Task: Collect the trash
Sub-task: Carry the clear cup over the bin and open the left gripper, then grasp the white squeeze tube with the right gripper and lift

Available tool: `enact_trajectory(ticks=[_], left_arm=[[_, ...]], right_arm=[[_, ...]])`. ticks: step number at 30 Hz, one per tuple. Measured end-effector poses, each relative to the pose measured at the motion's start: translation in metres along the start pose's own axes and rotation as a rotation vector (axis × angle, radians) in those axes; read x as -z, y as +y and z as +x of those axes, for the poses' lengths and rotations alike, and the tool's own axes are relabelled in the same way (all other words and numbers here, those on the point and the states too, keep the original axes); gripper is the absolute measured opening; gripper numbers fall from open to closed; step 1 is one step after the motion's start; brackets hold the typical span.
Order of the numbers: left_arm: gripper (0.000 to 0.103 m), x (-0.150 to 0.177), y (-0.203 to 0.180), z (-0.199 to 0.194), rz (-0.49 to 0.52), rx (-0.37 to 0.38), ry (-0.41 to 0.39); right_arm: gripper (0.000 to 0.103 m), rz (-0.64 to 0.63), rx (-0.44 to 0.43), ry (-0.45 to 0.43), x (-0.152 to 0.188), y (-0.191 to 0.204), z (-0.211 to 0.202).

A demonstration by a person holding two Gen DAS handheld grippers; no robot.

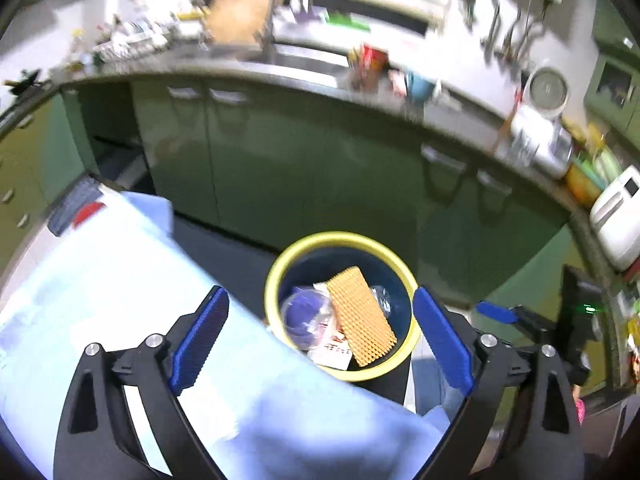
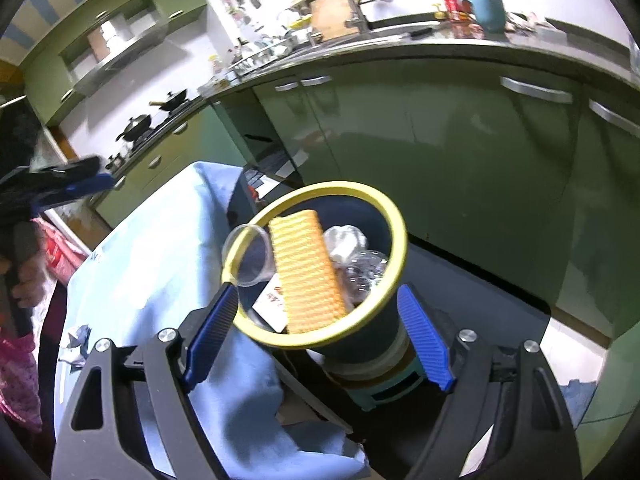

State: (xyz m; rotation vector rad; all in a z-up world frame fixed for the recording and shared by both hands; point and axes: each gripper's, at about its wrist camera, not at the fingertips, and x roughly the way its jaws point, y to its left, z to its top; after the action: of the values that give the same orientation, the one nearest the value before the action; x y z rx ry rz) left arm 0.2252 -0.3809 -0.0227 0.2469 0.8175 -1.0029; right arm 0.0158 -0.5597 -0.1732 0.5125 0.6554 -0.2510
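A dark blue trash bin with a yellow rim (image 1: 276,280) (image 2: 394,216) stands beside a table draped in light blue cloth (image 1: 100,280) (image 2: 160,248). Inside lie an orange waffle-textured pad (image 1: 360,316) (image 2: 306,272), a clear plastic cup (image 1: 306,316) (image 2: 250,256), crumpled clear plastic (image 2: 360,256) and a printed paper (image 1: 334,350) (image 2: 272,302). My left gripper (image 1: 320,344) is open and empty above the bin and table edge. My right gripper (image 2: 316,336) is open and empty, its fingers either side of the bin. Crumpled scraps (image 2: 78,344) lie on the cloth at left.
Green kitchen cabinets (image 1: 280,152) (image 2: 440,132) with a steel sink and cluttered counter (image 1: 304,60) (image 2: 380,28) run behind the bin. A stove with pans (image 2: 160,116) is at the left. The other gripper shows at the view edges (image 1: 520,316) (image 2: 64,188).
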Motion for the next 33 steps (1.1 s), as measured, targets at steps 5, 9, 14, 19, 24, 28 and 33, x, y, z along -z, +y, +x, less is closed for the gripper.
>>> enact_trajectory(ticks=[5,9,14,19,24,28,33], left_arm=[[0.097,0.036,0.053,-0.1,-0.096,-0.101,-0.17],[0.098,0.079,0.116,-0.17,-0.201,-0.248,-0.286],[0.098,0.138,0.196,-0.223,-0.368,-0.436,-0.377],[0.098,0.201,0.265,-0.241,-0.524,-0.554,-0.424],[0.098,0.244,0.306,-0.227,-0.634,-0.574,-0.419],[0.098,0.253,0.312,-0.218,-0.653,-0.572,-0.404],[0.098,0.252,0.307,-0.211,-0.644,-0.566,-0.418]], right_arm=[[0.078,-0.087,-0.034,0.02,-0.001,0.037,-0.001],[0.078,-0.188,-0.079,0.056,0.001,0.078,0.006],[0.078,-0.358,-0.231,0.148,0.015,0.16,0.029],[0.078,-0.578,-0.437,0.291,0.046,0.251,0.059],[0.078,-0.848,-0.59,0.4,0.082,0.33,0.083],[0.076,-0.942,-0.663,0.494,0.098,0.365,0.11],[0.076,-1.017,-0.697,0.547,0.107,0.387,0.127]])
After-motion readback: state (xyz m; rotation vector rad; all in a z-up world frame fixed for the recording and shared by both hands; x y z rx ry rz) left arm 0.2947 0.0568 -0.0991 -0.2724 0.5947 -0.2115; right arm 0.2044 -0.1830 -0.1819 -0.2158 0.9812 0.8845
